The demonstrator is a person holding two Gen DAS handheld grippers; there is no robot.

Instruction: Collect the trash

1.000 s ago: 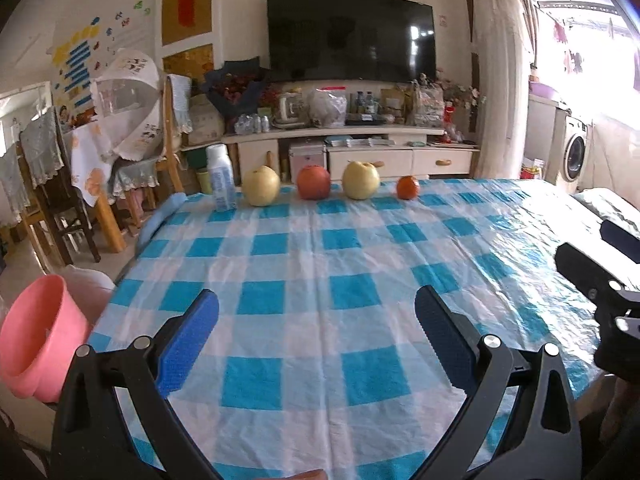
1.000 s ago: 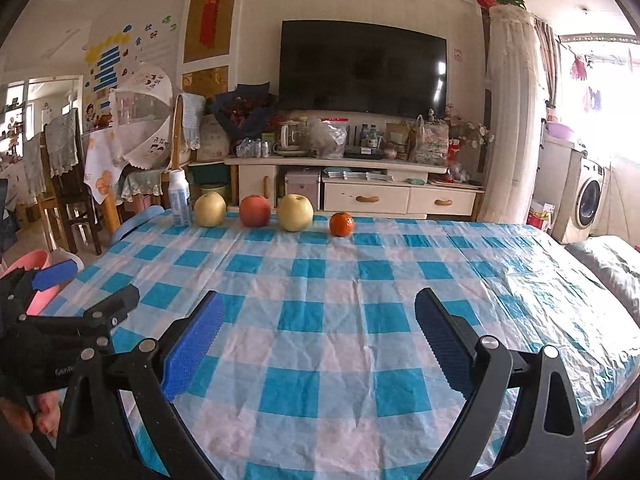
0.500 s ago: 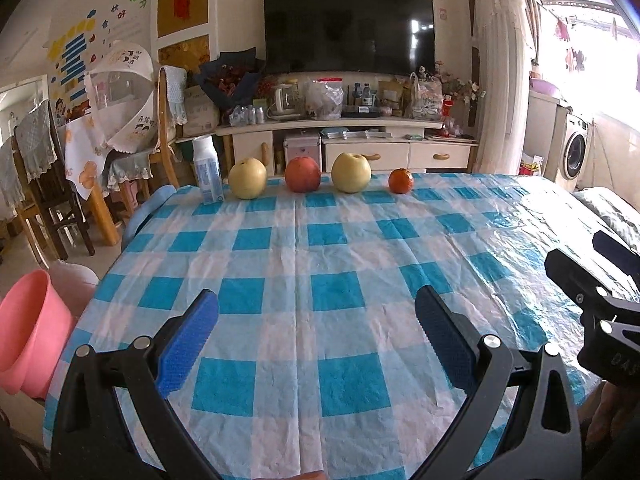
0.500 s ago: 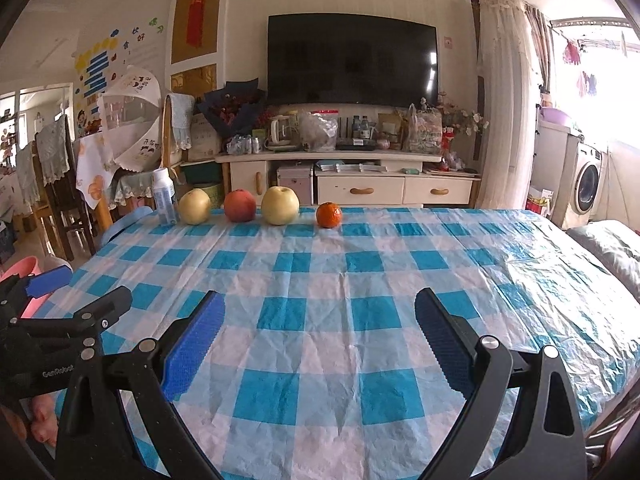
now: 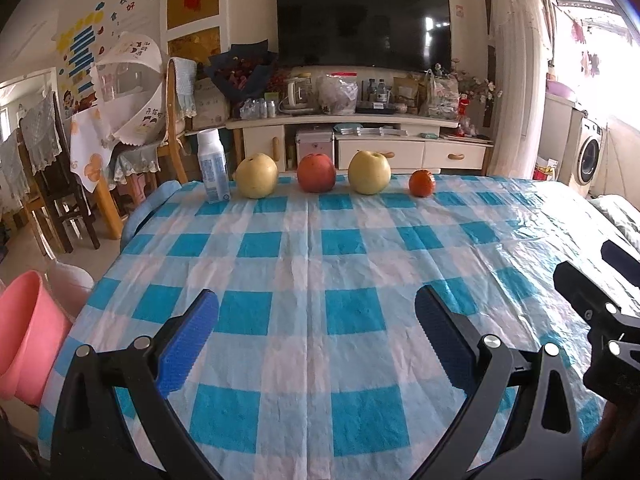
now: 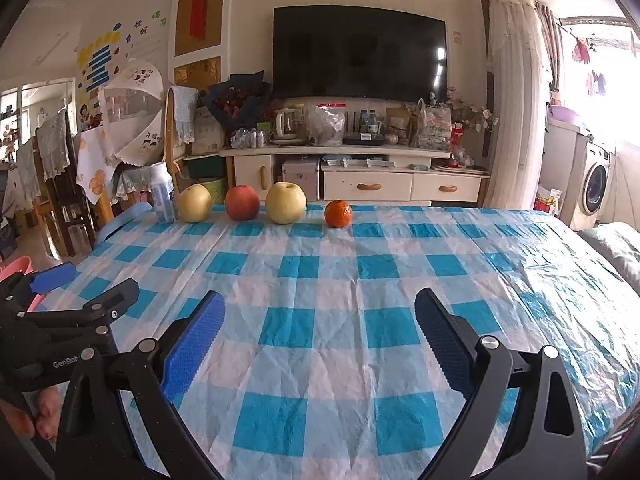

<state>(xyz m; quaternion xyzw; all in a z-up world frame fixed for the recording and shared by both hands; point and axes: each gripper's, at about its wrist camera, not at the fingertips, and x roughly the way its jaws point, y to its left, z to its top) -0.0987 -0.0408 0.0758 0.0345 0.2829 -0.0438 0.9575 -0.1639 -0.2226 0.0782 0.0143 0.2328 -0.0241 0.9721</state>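
Both hand-held grippers hover low over the near edge of the blue-and-white checked tablecloth (image 5: 320,240). The left gripper (image 5: 316,336) and right gripper (image 6: 320,336) each stand spread wide, holding nothing.

Far ahead of them, a white plastic bottle with a pale blue label (image 5: 214,166) stands upright at the left end of a row of fruit. It looks the likeliest trash, and reaching it would need a long forward stretch.

Below and left of the left gripper sits a pink plastic bucket (image 5: 24,340), beside the table.

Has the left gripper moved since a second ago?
Yes. The left gripper has moved forward over the table: the fruit row, like the red apple, looks larger and nearer.
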